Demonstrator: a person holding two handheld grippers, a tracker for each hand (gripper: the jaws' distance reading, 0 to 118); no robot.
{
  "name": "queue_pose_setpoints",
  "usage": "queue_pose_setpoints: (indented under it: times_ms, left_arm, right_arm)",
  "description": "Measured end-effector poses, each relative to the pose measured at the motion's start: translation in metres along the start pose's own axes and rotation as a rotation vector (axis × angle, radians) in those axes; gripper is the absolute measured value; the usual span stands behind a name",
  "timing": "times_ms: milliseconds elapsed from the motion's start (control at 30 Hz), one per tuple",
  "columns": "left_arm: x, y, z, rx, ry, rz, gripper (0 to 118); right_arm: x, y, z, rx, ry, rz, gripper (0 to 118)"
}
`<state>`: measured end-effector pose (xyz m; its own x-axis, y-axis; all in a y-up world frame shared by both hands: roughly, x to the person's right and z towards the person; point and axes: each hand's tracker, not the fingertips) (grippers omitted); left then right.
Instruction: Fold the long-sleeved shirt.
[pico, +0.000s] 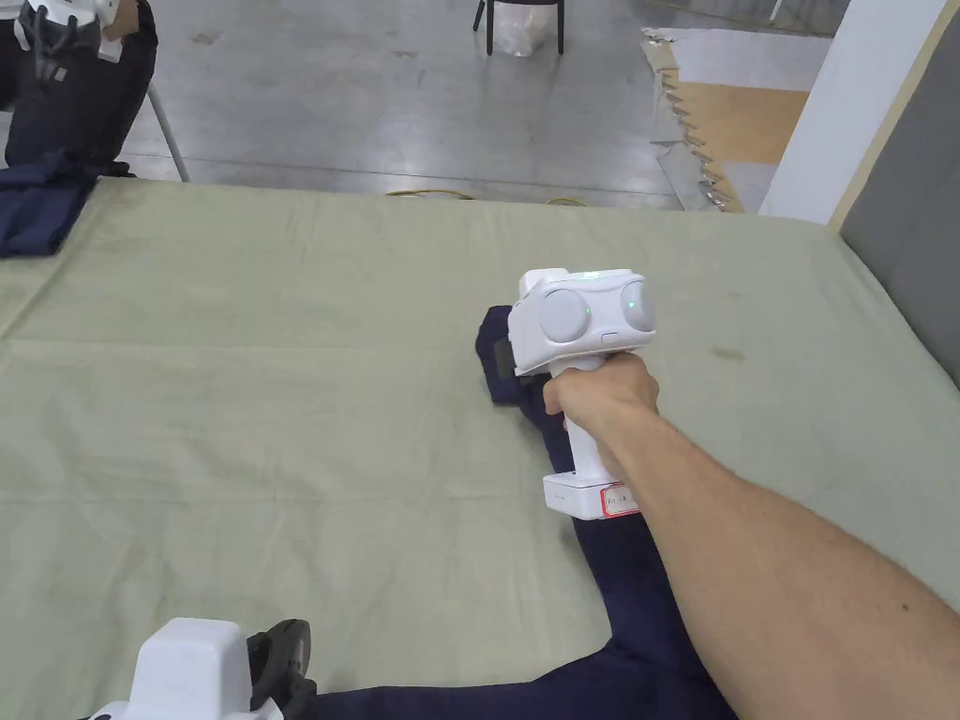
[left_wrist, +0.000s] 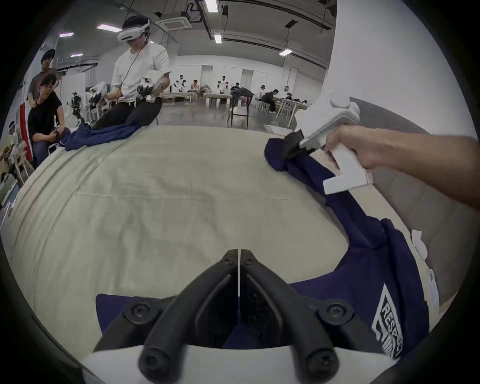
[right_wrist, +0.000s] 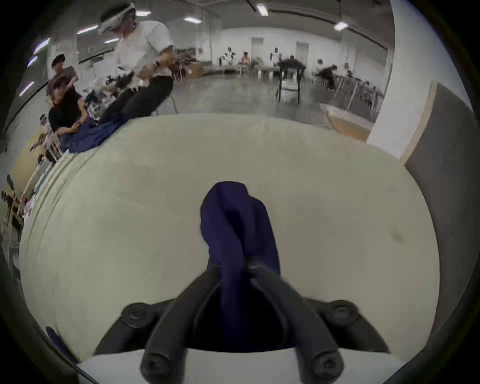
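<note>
A navy long-sleeved shirt (pico: 647, 600) lies on the pale green table (pico: 281, 375), its body at the near edge and one sleeve stretched away from me. My right gripper (pico: 511, 361) is shut on that sleeve near the cuff. In the right gripper view (right_wrist: 235, 265) the sleeve end (right_wrist: 233, 213) sticks out past the jaws. My left gripper (pico: 281, 656) hovers at the near left, jaws shut together (left_wrist: 239, 253) with nothing seen between the tips. The shirt's edge (left_wrist: 117, 306) lies under it, and a white print (left_wrist: 389, 324) shows on the body.
Another navy garment (pico: 37, 206) lies at the far left corner, where a person (left_wrist: 137, 67) holds grippers. A white pillar (pico: 844, 103) and grey panel (pico: 909, 253) stand to the right. A chair (pico: 520, 23) stands on the floor beyond.
</note>
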<state>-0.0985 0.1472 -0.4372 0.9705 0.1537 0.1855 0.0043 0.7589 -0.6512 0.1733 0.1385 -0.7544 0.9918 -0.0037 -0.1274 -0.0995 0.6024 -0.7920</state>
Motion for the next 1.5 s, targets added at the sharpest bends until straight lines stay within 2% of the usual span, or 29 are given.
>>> queue_pose_setpoints:
  times_ms: [33,100,167,267,333,400,467,500,567,600,633,700,733,800,833,900,1100,1133,1167,1200,1233,1267,1300,1367,1500]
  left_arm:
    - [-0.001,-0.001,0.002,-0.002,0.006,-0.006,6]
    - [-0.003,-0.002,0.012,-0.002,0.007,-0.01,6]
    - [-0.002,-0.001,0.024,0.011,0.016,-0.007,6]
    - [0.0,0.0,0.048,0.038,0.016,-0.015,6]
    - [0.003,-0.001,0.066,0.055,0.008,-0.015,6]
    - [0.006,-0.004,0.087,0.07,0.022,-0.001,6]
    - [0.009,-0.009,0.106,0.079,0.012,-0.004,6]
    - [0.011,-0.012,0.116,0.088,0.023,-0.002,6]
    - [0.011,-0.02,0.134,0.09,0.016,-0.009,6]
    - [0.013,-0.025,0.142,0.096,0.028,-0.008,6]
    - [0.014,-0.029,0.149,0.097,0.03,-0.006,6]
    - [0.013,-0.042,0.163,0.092,0.027,-0.005,6]
    - [0.014,-0.048,0.168,0.089,0.033,-0.002,6]
    - [0.013,-0.061,0.179,0.075,0.035,-0.002,6]
    - [0.013,-0.066,0.183,0.068,0.04,0.006,6]
    - [0.011,-0.078,0.191,0.053,0.036,0.027,6]
    - [0.015,-0.1,0.201,0.021,0.031,0.034,6]
    - [0.016,-0.101,0.202,0.018,0.03,0.033,6]
    - [0.016,-0.102,0.202,0.015,0.028,0.031,6]
    - [0.018,-0.102,0.203,0.013,0.026,0.03,6]
    - [0.019,-0.102,0.204,0.012,0.026,0.03,6]
    - [0.02,-0.102,0.206,0.014,0.025,0.028,6]
    - [0.02,-0.101,0.209,0.022,0.019,0.025,6]
    - [0.022,-0.097,0.213,0.036,0.024,0.027,6]
    - [0.026,-0.089,0.224,0.106,0.027,0.029,6]
  right_arm:
    - [-0.001,-0.003,0.009,0.051,-0.041,-0.038,4]
    - [0.004,-0.007,0.035,0.09,0.067,-0.044,4]
    - [0.009,-0.013,0.075,0.183,0.007,-0.023,4]
    - [0.032,-0.032,0.141,0.29,0.023,-0.03,4]
    - [0.042,-0.063,0.193,0.349,0.018,-0.067,4]
    - [0.048,-0.102,0.24,0.387,-0.034,-0.075,4]
    - [0.048,-0.146,0.276,0.378,-0.043,-0.062,4]
    - [0.049,-0.172,0.292,0.401,-0.07,-0.097,4]
    - [0.049,-0.22,0.318,0.378,-0.055,-0.085,4]
    - [0.045,-0.247,0.326,0.376,-0.079,-0.135,4]
    - [0.044,-0.269,0.335,0.35,-0.07,-0.141,4]
    - [0.037,-0.319,0.347,0.323,-0.067,-0.21,4]
    - [0.032,-0.338,0.351,0.282,-0.049,-0.199,4]
    - [0.019,-0.381,0.355,0.232,-0.077,-0.21,4]
    - [0.014,-0.397,0.356,0.202,-0.043,-0.197,4]
    - [0.002,-0.427,0.359,0.168,-0.042,-0.261,4]
    - [-0.017,-0.463,0.348,0.133,-0.006,-0.224,4]
    - [-0.017,-0.464,0.348,0.134,0.0,-0.211,12]
    - [-0.018,-0.464,0.348,0.139,0.002,-0.191,31]
    - [-0.018,-0.461,0.349,0.119,-0.006,-0.159,66]
    - [-0.017,-0.46,0.354,0.094,-0.031,-0.148,109]
    - [-0.015,-0.46,0.364,0.124,-0.059,-0.153,118]
    - [-0.005,-0.458,0.377,0.233,-0.017,-0.164,116]
    - [0.004,-0.455,0.405,0.252,-0.005,-0.152,117]
    - [0.013,-0.455,0.442,0.35,-0.104,-0.125,117]
